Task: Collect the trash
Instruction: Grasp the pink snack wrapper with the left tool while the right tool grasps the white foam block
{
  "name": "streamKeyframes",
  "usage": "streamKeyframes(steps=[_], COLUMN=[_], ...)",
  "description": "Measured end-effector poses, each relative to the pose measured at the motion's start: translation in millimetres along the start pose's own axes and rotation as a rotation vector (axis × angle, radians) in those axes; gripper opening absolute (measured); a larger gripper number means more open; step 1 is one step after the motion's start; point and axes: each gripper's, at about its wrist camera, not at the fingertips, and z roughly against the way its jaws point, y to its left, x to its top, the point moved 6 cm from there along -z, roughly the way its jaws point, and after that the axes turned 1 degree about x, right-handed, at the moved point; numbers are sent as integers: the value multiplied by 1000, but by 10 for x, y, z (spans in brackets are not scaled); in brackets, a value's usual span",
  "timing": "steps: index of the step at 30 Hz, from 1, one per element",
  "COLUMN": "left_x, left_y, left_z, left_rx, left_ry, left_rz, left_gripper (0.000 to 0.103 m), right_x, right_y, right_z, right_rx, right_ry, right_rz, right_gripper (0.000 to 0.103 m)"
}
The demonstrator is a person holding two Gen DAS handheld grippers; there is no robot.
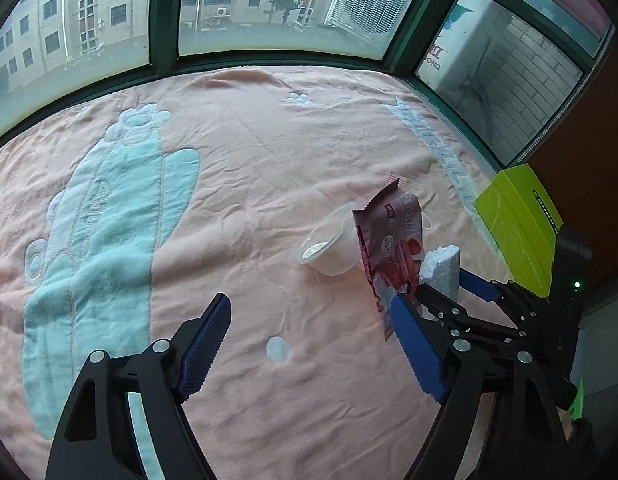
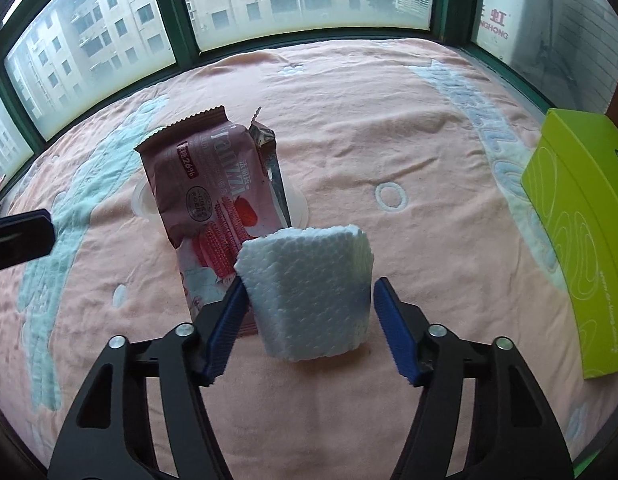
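I'm keeping left tongs (image 1: 309, 350) open and empty; right tongs (image 2: 307, 314) are flanking the foam (image 2: 309, 292) without gripping; wrapper (image 2: 217, 200) and cup (image 1: 329, 246) are crowding behind.

Black gripper (image 2: 307, 312) frames, blue ribbed pads (image 2: 223, 334), silver screws.

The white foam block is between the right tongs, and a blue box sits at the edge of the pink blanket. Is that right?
Almost. The box is lime green, not blue, as the right wrist view shows. The rest holds: the white foam block sits between the right tongs, and the box is at the edge of the pink blanket.
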Motion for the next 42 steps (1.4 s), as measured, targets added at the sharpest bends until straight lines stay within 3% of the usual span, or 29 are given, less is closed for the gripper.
streamKeyframes(steps=[6,10,14,16,24,27,42], left_x=[-14,-16,8,24,138,155,112], left_y=[-220,-359,-485,-530,-589,-551,-593], left_z=[-180,-316,-480,-555,-826,-909,-1038], left_rx=[-23,-24,-21,-7,90,165,248], left_ry=[32,50,73,82,89,90,100], left_rz=[19,40,86,108,198,228,259], left_gripper=[79,87,88,93,93,94,94], right_x=[-69,-180,-273,-319,-459,-500,-663], right_y=[-122,-248,-398,-476,-693,-733,-845], right_z=[254,498,731,844,1159,1232,1303], right_rx=[0,-28,-44,-45,-38,-31,-36], right_ry=[-10,-19,-30,-35,-57,-59,-44], right_rz=[-14,-1,4,-7,-39,-48,-62], right_gripper=[62,62,62,62,62,62,62])
